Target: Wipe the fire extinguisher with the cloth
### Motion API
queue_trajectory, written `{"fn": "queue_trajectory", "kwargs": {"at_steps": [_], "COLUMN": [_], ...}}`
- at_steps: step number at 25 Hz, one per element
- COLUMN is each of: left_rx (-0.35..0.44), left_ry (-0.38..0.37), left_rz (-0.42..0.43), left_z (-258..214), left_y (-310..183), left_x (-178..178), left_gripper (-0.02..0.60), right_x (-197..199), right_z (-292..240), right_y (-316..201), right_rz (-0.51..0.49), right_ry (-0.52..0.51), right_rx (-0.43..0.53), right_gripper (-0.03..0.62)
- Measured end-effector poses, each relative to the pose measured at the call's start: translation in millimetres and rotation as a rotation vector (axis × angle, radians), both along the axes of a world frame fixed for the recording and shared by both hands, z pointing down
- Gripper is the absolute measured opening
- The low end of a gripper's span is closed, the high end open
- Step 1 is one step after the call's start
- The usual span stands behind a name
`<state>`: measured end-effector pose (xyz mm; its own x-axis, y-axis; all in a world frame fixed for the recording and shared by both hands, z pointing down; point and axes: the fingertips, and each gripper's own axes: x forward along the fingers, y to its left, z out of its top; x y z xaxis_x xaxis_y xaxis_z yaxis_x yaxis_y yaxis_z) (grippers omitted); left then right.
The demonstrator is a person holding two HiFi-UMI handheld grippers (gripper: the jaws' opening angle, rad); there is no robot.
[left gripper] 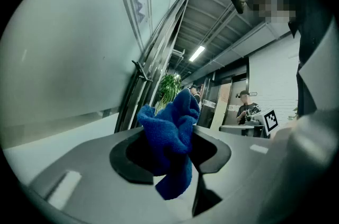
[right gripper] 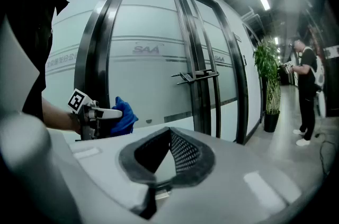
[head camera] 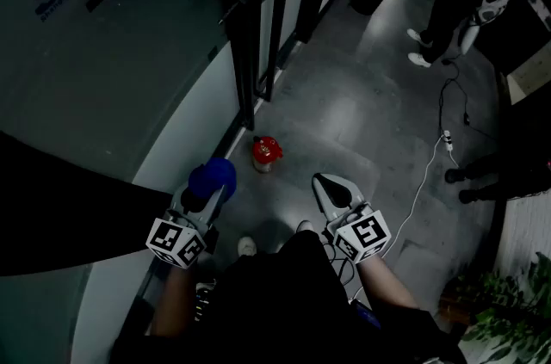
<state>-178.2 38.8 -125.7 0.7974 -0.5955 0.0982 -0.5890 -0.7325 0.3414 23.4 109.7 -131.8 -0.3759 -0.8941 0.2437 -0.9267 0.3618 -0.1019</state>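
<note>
Deep blue cloth [head camera: 212, 178] in the left tool [head camera: 209, 188]; pale grey shell there, black-and-white square markers on the cube. Same grey and same markers on the right tool [head camera: 331, 188], plus dark pads [right gripper: 184, 153] with a fine dotted mesh pattern. Ahead of both tools: red fire extinguisher [head camera: 266, 153], silvery top, on dull grey floor [head camera: 344, 113]. Off to the right tool's right: thin white cable [head camera: 426, 173], green plant [head camera: 508, 311].

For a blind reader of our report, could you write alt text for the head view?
Seen from above, the left tool grips a blue cloth near a red fire extinguisher standing on the floor beside a glass wall. The right tool holds nothing.
</note>
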Motion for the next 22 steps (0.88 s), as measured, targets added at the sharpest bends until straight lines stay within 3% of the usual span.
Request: {"fn": "queue_trajectory", "kwargs": {"at_steps": [5,9,14,22], "left_rx": [-0.023,-0.020,0.002,-0.065], "left_ry": [-0.013,-0.036,-0.063,-0.131], "left_rz": [-0.041,-0.103,-0.161,-0.116], "left_z": [15,22,31,111], "left_y": [-25,-45,-72,-101], "left_x": [22,48,85,121], "left_gripper": [0.170,0.170,0.170,0.170], "right_x": [27,53,88,108], "right_z": [5,7,42,116], "right_y": [-34,-61,-88,-100], "right_rz": [-0.028,-0.079,-0.123,-0.119], "right_ry": [-0.067,-0.061,-0.087,-0.091], "right_rx": [-0.008,0.004,-0.052,-0.130], "right_gripper": [0.003,0.003,0.003,0.003]}}
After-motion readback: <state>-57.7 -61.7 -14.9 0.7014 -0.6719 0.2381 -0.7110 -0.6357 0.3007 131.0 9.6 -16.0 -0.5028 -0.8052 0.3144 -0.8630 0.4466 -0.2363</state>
